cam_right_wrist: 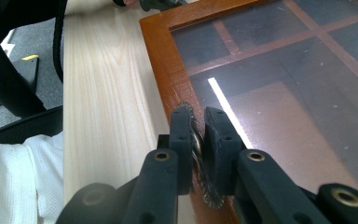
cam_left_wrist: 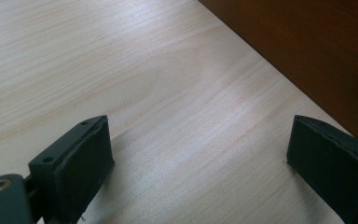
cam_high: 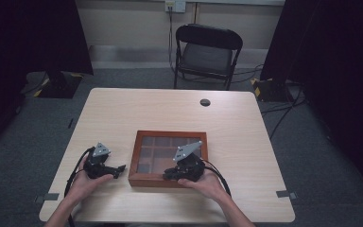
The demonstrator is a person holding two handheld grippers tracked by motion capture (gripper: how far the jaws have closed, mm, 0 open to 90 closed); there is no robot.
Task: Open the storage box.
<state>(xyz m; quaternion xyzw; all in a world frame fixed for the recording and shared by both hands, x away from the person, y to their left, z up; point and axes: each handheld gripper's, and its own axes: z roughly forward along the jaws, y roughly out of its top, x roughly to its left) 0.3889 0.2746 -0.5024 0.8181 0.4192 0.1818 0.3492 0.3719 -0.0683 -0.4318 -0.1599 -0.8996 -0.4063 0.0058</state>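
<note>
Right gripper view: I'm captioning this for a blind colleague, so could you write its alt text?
The right gripper has its black jaws pinched shut on a small metal clasp at the front edge of a wooden box with a glass lid, whose compartments look empty. The box sits on a pale wooden table.

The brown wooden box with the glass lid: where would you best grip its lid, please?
Pinch the small scalloped metal tab on the box's near rim, from the person's side: the lid lies flat, so only the tab offers purchase.
</note>
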